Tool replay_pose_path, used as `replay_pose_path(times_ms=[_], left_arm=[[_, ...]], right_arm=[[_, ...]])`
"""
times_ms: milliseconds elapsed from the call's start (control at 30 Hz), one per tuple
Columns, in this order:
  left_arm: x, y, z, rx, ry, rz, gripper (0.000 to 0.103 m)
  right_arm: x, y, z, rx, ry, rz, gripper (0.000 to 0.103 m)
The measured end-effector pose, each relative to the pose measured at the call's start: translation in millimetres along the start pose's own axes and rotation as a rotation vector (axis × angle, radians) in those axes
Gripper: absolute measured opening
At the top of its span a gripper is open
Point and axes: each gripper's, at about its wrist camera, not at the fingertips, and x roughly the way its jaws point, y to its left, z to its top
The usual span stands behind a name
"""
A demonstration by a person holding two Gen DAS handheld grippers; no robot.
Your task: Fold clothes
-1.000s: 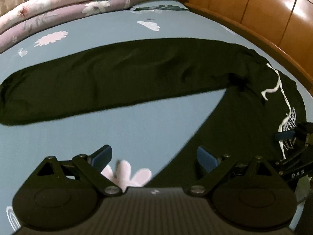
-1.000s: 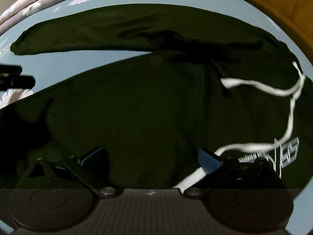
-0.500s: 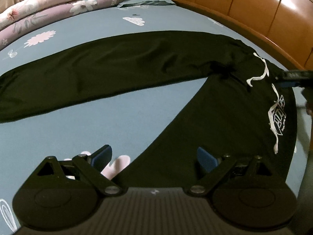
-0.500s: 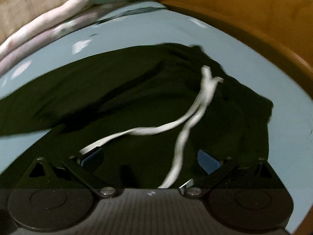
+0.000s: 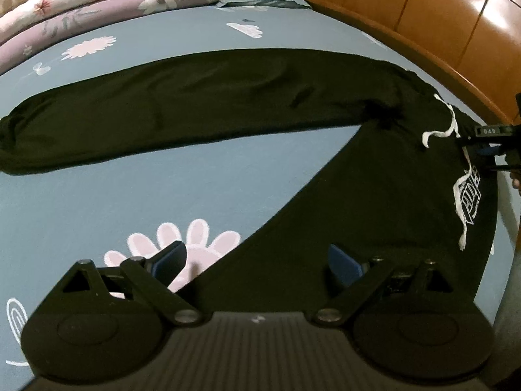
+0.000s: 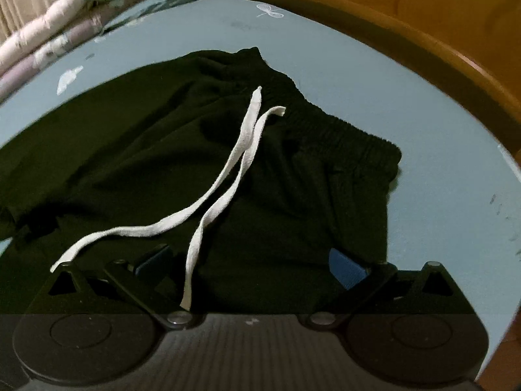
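Blue floral bedsheet (image 5: 97,202) carries black trousers (image 5: 228,104) with legs splayed apart, waistband at right. Left gripper (image 5: 257,262) and right gripper (image 6: 249,265) hover spread, holding nothing. Loose white drawstring (image 6: 228,179) could snag. Right gripper has swung toward the waistband since a second ago.

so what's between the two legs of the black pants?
Left wrist view: between the spread legs of the black pants lies a bare wedge of blue bedsheet carrying a pink flower print; no other object there.
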Motion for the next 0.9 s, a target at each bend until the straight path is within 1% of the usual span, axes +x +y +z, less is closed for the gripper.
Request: replay_pose_path(times_ms=[133, 200, 367, 500, 633, 833, 900], left_arm=[[-3, 2, 1, -0.007, -0.010, 0.001, 0.094], [-4, 1, 1, -0.005, -0.016, -0.002, 0.094], [-9, -4, 2, 0.011, -0.026, -0.018, 0.094], [-13, -6, 0, 0.022, -0.028, -0.022, 0.094], [-15, -6, -3, 0.027, -0.028, -0.025, 0.094], [-18, -6, -6, 0.029, -0.022, -0.022, 0.094], [-20, -6, -8, 0.033, -0.018, -0.022, 0.094]], right_arm=[[-17, 23, 1, -0.056, 0.004, -0.024, 0.103], [-26, 36, 1, -0.084, 0.007, -0.021, 0.103], [-42, 73, -5, -0.131, 0.032, 0.072, 0.103], [-42, 93, -11, -0.169, 0.042, 0.086, 0.103], [-32, 97, -18, -0.159, 0.070, 0.092, 0.103], [-16, 75, -31, -0.040, 0.132, 0.113, 0.103], [-18, 65, -34, -0.007, 0.114, 0.143, 0.103]])
